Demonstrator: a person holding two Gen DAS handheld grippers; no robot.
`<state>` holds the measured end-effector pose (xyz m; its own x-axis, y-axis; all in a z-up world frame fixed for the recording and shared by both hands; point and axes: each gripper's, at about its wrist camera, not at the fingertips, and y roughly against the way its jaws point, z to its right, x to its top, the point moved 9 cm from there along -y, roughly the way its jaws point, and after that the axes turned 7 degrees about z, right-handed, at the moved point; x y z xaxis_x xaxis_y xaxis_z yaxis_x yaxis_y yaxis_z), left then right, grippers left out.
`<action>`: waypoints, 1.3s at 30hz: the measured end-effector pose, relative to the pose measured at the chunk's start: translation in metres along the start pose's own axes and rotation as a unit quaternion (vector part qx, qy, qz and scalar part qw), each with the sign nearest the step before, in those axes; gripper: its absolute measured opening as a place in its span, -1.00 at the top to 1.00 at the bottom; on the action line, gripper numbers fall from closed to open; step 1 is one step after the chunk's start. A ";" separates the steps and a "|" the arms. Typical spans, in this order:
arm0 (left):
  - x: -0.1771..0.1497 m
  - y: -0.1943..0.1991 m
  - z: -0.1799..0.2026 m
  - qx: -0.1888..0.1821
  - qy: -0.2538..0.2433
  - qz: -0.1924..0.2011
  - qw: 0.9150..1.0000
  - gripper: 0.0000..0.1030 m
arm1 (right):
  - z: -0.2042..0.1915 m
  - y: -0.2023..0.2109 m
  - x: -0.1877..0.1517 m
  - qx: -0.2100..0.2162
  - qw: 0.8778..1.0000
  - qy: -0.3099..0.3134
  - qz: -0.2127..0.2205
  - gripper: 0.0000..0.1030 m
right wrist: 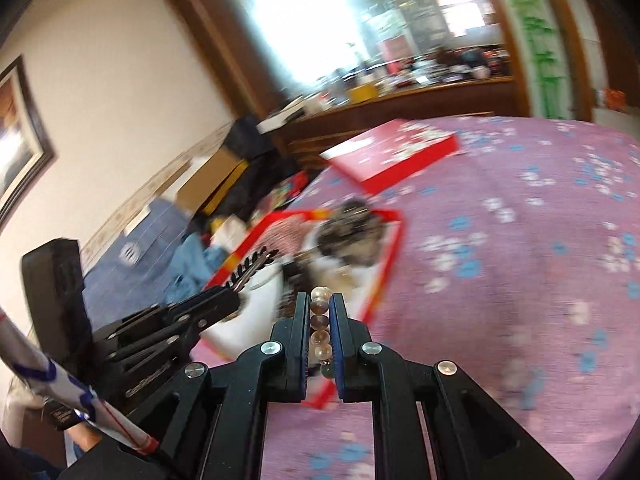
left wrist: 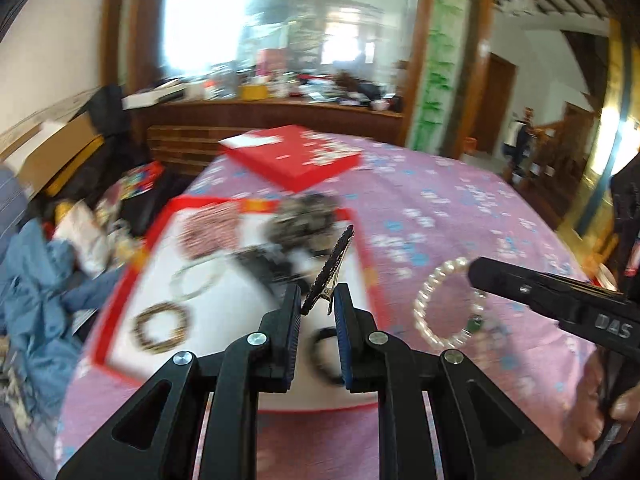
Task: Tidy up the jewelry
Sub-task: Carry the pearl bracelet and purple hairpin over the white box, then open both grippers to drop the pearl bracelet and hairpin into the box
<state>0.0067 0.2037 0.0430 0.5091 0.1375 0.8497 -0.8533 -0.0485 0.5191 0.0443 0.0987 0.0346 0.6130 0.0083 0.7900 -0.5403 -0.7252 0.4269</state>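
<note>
My left gripper (left wrist: pixel 317 300) is shut on a black hair clip (left wrist: pixel 329 271) with a metal spring end, held above a red-rimmed open box (left wrist: pixel 120 280) with a white floor. The box holds several blurred pieces: a dark beaded bracelet (left wrist: pixel 161 328), a thin ring bracelet (left wrist: pixel 196 280), a pinkish scrunchie (left wrist: pixel 210 232) and a dark fuzzy item (left wrist: pixel 304 220). My right gripper (right wrist: pixel 320 300) is shut on a pearl bracelet (right wrist: pixel 320 320), which also shows in the left wrist view (left wrist: pixel 444 300). The left gripper (right wrist: pixel 224 300) with the hair clip (right wrist: pixel 252 268) shows in the right wrist view.
The box lid (left wrist: pixel 296 156), red with white pattern, lies farther back on the purple flowered tablecloth (left wrist: pixel 460 220). Clothes and boxes (left wrist: pixel 48 240) are piled left of the table. A wooden cabinet (left wrist: pixel 280 116) with clutter stands behind.
</note>
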 end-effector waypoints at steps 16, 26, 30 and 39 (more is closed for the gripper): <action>-0.054 -0.058 -0.091 0.055 0.094 -0.083 0.991 0.69 | -0.052 -0.120 -0.051 0.015 0.994 0.019 -0.103 0.78; -0.058 -0.062 -0.090 0.069 0.084 -0.081 0.991 0.68 | -0.026 -0.126 -0.078 -0.018 0.990 0.016 -0.142 0.76; -0.059 -0.063 -0.091 0.072 0.086 -0.083 0.990 0.66 | -0.024 -0.115 -0.081 -0.030 0.990 0.030 -0.131 0.75; -0.057 -0.061 -0.086 0.091 0.070 -0.076 0.990 0.09 | -0.017 -0.069 -0.078 -0.041 0.994 0.035 -0.094 0.68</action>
<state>0.0202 0.2844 -0.0448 0.5992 0.2928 0.7451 -0.7263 -0.1929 0.6598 0.0240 0.1593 -0.0490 0.6682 0.1885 0.7197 -0.4659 -0.6482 0.6023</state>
